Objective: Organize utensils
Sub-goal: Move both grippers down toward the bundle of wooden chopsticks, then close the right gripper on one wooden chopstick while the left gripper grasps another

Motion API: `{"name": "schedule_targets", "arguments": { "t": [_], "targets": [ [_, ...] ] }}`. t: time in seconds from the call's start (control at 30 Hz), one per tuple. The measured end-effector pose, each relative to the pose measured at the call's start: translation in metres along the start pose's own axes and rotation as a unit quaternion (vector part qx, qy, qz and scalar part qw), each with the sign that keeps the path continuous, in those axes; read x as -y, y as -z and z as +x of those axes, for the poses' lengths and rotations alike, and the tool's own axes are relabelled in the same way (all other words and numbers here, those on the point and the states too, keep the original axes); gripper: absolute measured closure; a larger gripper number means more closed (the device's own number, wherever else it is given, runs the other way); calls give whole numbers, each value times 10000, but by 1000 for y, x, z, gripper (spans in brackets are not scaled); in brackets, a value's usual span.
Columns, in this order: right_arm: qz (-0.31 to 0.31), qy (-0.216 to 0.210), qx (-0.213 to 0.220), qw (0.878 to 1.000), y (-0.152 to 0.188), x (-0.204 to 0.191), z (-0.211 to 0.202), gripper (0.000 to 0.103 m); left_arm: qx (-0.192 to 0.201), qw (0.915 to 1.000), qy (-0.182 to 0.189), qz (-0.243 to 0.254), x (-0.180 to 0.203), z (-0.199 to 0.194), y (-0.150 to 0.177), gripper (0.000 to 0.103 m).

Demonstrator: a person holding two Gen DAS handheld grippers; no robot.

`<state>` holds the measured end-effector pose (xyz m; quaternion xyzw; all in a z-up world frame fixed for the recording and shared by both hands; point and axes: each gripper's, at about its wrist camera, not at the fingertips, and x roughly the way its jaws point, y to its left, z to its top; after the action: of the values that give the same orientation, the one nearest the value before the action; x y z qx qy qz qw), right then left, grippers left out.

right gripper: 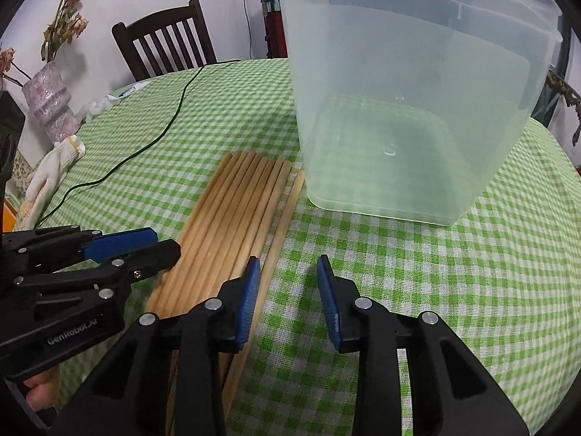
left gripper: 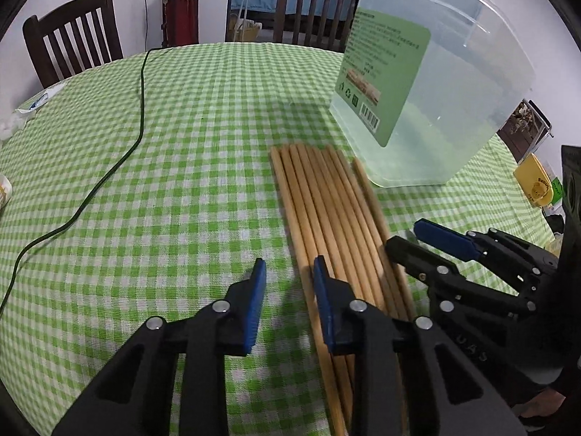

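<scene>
Between your two parted, empty claws, left gripper (left gripper: pixel 287 272) and right gripper (right gripper: pixel 287 272), lie the chopsticks (left gripper: pixel 326 210); pinch unevenly and the loose sticks may roll apart; container (right gripper: pixel 399 109) waits ahead.

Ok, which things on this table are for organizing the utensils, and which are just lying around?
For the job:
wooden chopsticks
clear plastic container
left gripper
right gripper

Lying about:
dark cable
white glove
vase of dried flowers

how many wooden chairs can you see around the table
2 in the left wrist view: one chair at the table's far left edge, another chair at the far side, behind the plastic container. More may be hidden.
</scene>
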<state>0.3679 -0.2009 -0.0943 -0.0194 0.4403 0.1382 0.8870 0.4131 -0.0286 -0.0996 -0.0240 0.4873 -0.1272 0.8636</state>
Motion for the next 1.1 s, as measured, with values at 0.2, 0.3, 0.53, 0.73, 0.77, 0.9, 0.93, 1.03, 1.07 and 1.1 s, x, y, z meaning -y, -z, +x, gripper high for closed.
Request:
{"name": "schedule_targets", "arguments": {
  "t": [0.2, 0.3, 0.53, 0.73, 0.77, 0.9, 0.93, 1.03, 1.07, 1.1],
  "targets": [
    [-153, 127, 12, 9998, 1, -2, -1, 71, -30, 10000, -62, 56, 0, 0, -2, 79],
    [-281, 193, 10, 9994, 2, -6, 4, 71, -50, 10000, -46, -5, -1, 1, -4, 79],
    [-317, 159, 4, 9994, 2, -8, 7, 82, -85, 9999, 109, -101, 4, 6, -11, 79],
    [-283, 156, 12, 9995, 7, 0, 3, 92, -170, 9995, 147, -217, -2, 4, -9, 86],
    [-262, 160, 7, 9995, 8, 2, 1, 93, -185, 9995, 99, -230, -4, 3, -9, 86],
    [-198, 125, 6, 9997, 11, 10, -2, 94, -213, 9997, 13, -152, -3, 0, -6, 86],
    [-151, 111, -1, 9998, 11, 11, -2, 94, -195, 9997, -17, -137, -1, 0, -6, 86],
    [-181, 169, 9, 9997, 11, 9, -3, 94, -207, 9996, -2, -186, -1, 1, -6, 86],
    [-206, 182, 16, 9996, 11, 7, -3, 94, -215, 9996, -1, -195, 0, 1, -7, 86],
    [-213, 176, 19, 9996, 11, 6, -3, 94, -224, 9996, -13, -198, 0, 1, -7, 86]
  ]
}}
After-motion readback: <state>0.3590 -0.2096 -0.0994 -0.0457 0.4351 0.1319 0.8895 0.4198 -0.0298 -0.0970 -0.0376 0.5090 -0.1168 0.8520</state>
